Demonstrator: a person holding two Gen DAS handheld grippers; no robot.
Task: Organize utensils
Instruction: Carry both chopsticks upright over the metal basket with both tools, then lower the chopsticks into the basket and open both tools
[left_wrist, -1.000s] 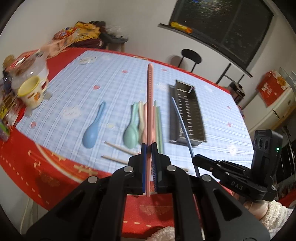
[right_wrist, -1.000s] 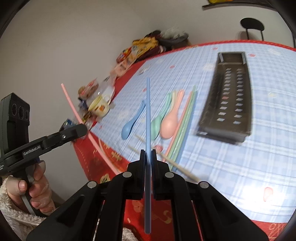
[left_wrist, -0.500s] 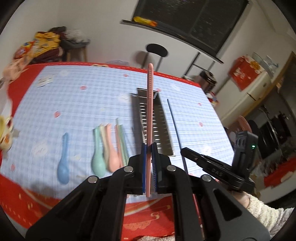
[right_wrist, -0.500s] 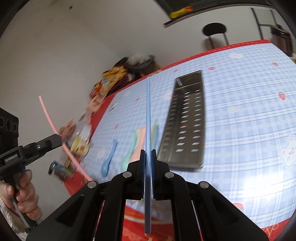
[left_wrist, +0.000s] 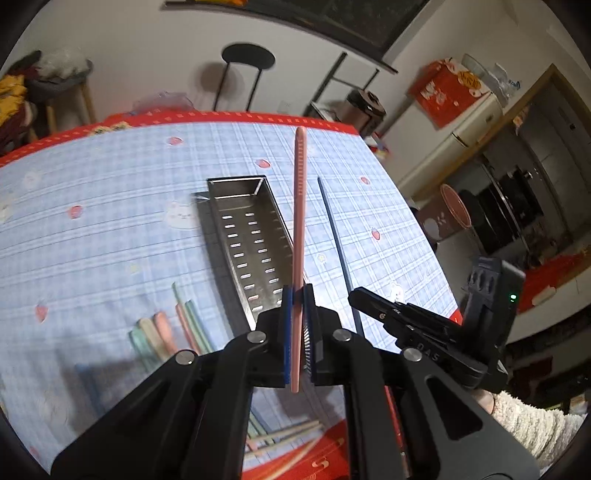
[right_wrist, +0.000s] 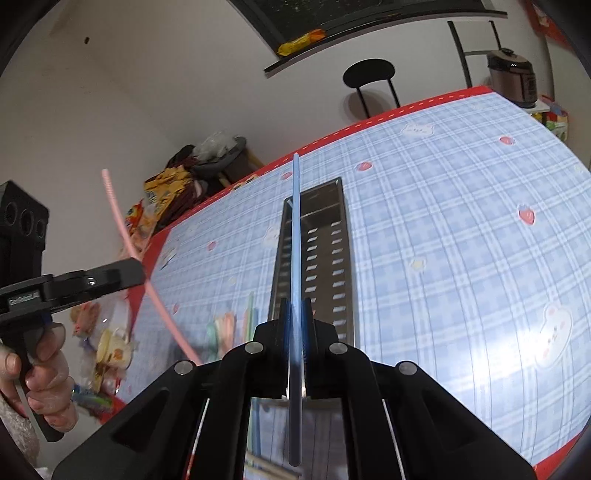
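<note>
My left gripper is shut on a pink chopstick that points forward, over the right wall of the perforated metal tray. My right gripper is shut on a blue chopstick that runs along the left side of the same tray. In the left wrist view the right gripper sits just right of the tray's near end, with the blue chopstick slanting over the cloth. From the right wrist view, the left gripper and the pink chopstick are at the left, held by a hand.
Pastel spoons and pastel chopsticks lie left of the tray's near end. Wooden chopsticks lie at the table's front edge. A cup and snack bags crowd the far left. A black stool stands behind the table.
Both grippers have swung to the right across the table with their chopsticks still held. The tray now lies straight ahead, and the spoons have slid to the lower left of the views.
</note>
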